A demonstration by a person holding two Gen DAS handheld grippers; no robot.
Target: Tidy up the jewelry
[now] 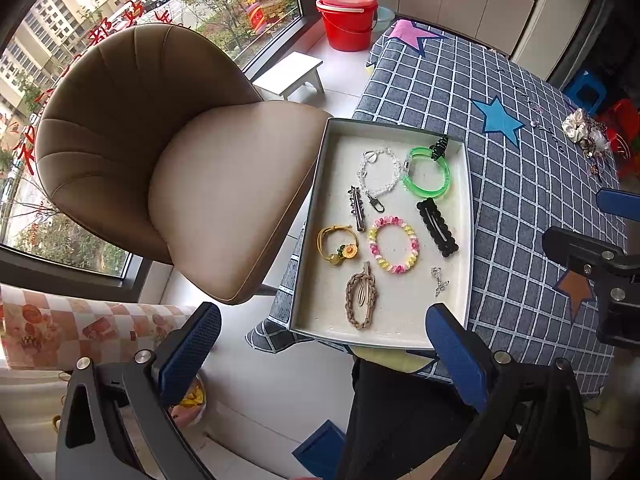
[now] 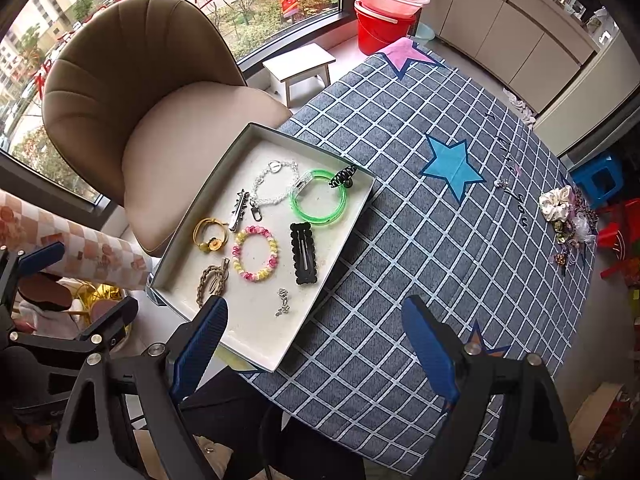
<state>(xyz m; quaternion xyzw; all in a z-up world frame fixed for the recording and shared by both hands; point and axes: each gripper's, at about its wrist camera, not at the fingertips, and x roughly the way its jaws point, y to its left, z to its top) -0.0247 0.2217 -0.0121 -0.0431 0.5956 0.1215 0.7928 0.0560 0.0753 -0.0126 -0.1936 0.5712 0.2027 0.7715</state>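
A shallow white tray (image 1: 466, 216) (image 2: 352, 216) lies at the table's near-left edge. It holds several pieces: a green bangle (image 1: 426, 174) (image 2: 319, 199), a pink-yellow bead bracelet (image 1: 394, 245) (image 2: 256, 254), a black hair clip (image 1: 437, 226) (image 2: 304, 253), a clear chain bracelet (image 1: 378, 174), a yellow flower hair tie (image 1: 340, 246), a braided brown clip (image 1: 361, 300) and a small silver charm (image 1: 439, 281) (image 2: 283, 301). A pile of loose jewelry and a white scrunchie (image 1: 588, 132) (image 2: 566, 216) lies at the table's far right. My left gripper (image 1: 324, 344) is open and empty above the tray's near edge. My right gripper (image 2: 316, 340) is open and empty above the cloth.
The table wears a blue checked cloth with stars (image 2: 452, 168). A brown upholstered chair (image 1: 160, 152) stands left of the table. A white stool (image 1: 292, 74) and a red bucket with a pink basin (image 1: 348, 8) stand by the window. A blue stool (image 2: 596, 178) is far right.
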